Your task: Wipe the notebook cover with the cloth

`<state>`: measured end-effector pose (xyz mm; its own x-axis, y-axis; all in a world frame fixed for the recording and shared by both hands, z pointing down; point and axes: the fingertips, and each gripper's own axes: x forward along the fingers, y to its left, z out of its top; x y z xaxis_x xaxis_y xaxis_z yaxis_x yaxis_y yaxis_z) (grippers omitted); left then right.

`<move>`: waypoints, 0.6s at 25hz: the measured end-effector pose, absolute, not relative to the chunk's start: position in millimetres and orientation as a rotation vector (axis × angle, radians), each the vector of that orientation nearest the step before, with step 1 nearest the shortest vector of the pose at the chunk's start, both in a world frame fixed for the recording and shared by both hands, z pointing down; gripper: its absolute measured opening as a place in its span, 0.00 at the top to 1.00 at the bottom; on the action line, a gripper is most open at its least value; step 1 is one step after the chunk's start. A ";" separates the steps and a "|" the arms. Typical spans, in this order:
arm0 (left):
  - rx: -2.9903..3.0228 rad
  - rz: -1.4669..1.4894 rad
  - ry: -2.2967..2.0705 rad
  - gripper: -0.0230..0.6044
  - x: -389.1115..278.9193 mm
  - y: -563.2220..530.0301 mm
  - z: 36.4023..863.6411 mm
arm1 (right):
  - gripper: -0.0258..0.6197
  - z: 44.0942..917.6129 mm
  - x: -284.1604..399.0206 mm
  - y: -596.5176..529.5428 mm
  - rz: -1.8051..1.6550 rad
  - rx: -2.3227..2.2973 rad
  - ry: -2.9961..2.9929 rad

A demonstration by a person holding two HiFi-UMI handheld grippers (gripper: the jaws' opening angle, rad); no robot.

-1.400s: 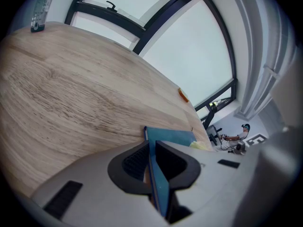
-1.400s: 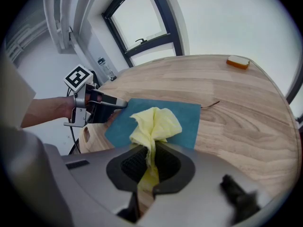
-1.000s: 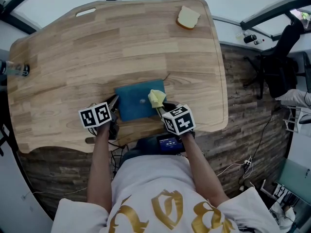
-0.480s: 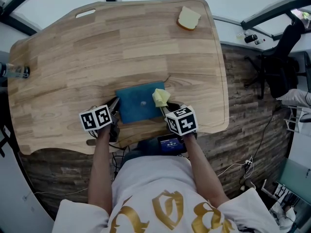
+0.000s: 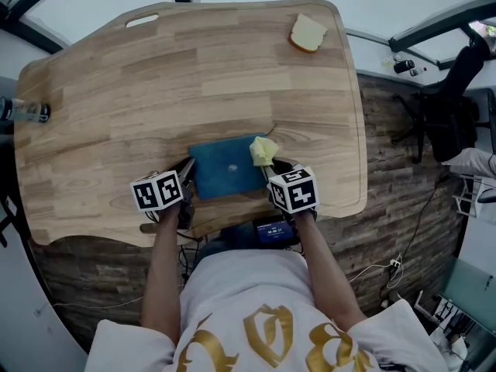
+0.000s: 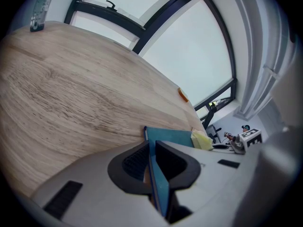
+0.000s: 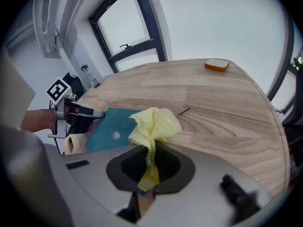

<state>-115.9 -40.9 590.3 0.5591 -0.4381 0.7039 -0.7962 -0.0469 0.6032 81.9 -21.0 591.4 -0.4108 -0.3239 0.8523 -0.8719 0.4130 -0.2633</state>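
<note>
At the near edge of the worktop, the fingers of the left gripper are closed on the left edge of the teal notebook, whose cover runs edge-on between the two pads. The right gripper has its fingers clamped on a yellow cloth. The bunched top of the cloth billows out above the pads and a tail of it hangs down between them.

In the head view the cloth sits at the notebook's far right corner, partly over the cover and partly over the bare wood beside it. The notebook lies flat, with a small pale mark near the middle of its cover. Both grippers reach in from the near side, the left at the notebook's left edge and the right at its right, each topped by a cube with square markers.

Farther out, a pale tan slice rests near the far right corner of the worktop. A clear bottle stands at the far left edge. A dark office chair sits on the floor to the right.
</note>
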 end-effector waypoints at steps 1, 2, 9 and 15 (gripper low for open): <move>1.677 0.400 -1.046 0.88 -115.9 -40.9 590.1 | 0.90 591.5 82.7 -23.0 0.941 1.023 -1.931; 1.677 0.399 -1.045 0.88 -115.7 -40.7 590.3 | 0.90 591.5 83.2 -24.6 0.935 1.028 -1.928; 1.669 0.407 -1.045 0.88 -115.9 -38.1 594.5 | 0.90 592.4 84.0 -34.2 0.931 1.058 -1.916; 1.667 0.399 -1.049 0.88 -115.6 -38.6 594.1 | 0.90 592.0 81.8 -44.2 0.915 1.066 -1.911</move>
<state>-115.6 -38.6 594.1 0.5556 -0.4375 0.7071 -0.7967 -0.0368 0.6032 81.8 -44.2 592.0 -0.3709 -0.3540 0.8586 -0.8907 0.3971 -0.2211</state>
